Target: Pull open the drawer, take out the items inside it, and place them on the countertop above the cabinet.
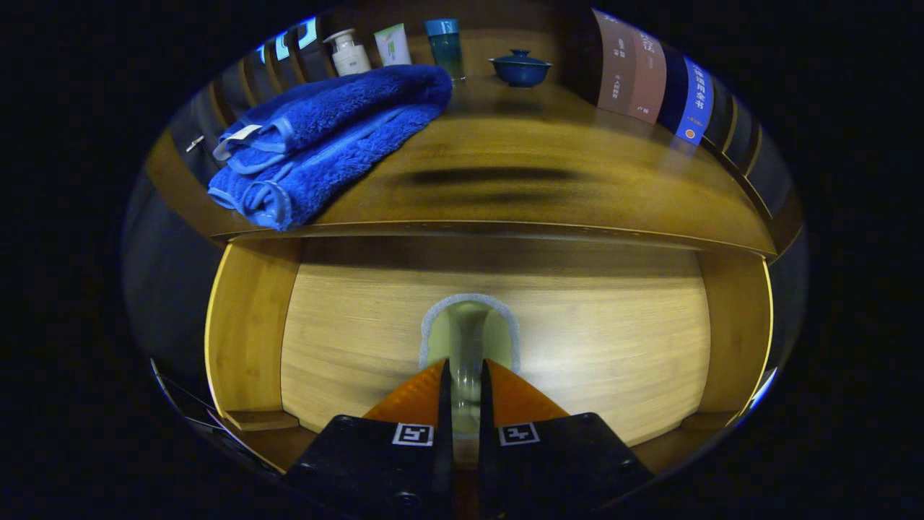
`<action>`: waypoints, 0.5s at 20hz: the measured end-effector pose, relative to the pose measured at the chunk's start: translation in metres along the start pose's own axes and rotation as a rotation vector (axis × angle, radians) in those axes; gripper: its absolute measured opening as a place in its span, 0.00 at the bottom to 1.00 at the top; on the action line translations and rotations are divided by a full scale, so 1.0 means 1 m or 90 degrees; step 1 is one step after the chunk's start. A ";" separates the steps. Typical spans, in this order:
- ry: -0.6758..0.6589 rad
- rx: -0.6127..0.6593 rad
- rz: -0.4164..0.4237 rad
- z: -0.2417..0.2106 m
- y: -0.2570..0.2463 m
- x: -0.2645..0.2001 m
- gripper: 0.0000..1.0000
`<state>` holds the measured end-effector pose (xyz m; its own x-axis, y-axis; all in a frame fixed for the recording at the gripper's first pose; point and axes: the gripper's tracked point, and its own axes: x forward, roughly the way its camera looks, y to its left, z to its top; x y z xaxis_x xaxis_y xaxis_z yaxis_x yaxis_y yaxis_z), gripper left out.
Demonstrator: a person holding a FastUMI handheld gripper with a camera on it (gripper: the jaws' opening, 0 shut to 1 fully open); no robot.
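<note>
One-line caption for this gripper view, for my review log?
Gripper shut on the drawer handle, drawer front ahead; folded blue towel, bottles and lidded bowl on the countertop above.

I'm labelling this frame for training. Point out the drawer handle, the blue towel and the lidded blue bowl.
drawer handle (468, 339): gripper view, its vertical bar between the fingers.
blue towel (325, 141): gripper view, middle of the folded stack.
lidded blue bowl (520, 72): gripper view, its body.
</note>
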<state>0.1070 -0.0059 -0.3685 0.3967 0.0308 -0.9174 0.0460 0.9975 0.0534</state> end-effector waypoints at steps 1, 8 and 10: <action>-0.014 0.004 0.007 0.001 0.001 -0.010 0.18; -0.184 0.006 0.039 0.037 0.006 -0.116 0.18; -0.226 0.008 0.039 0.061 0.003 -0.134 0.18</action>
<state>0.1095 -0.0114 -0.2212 0.6932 0.0651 -0.7178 0.0219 0.9935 0.1113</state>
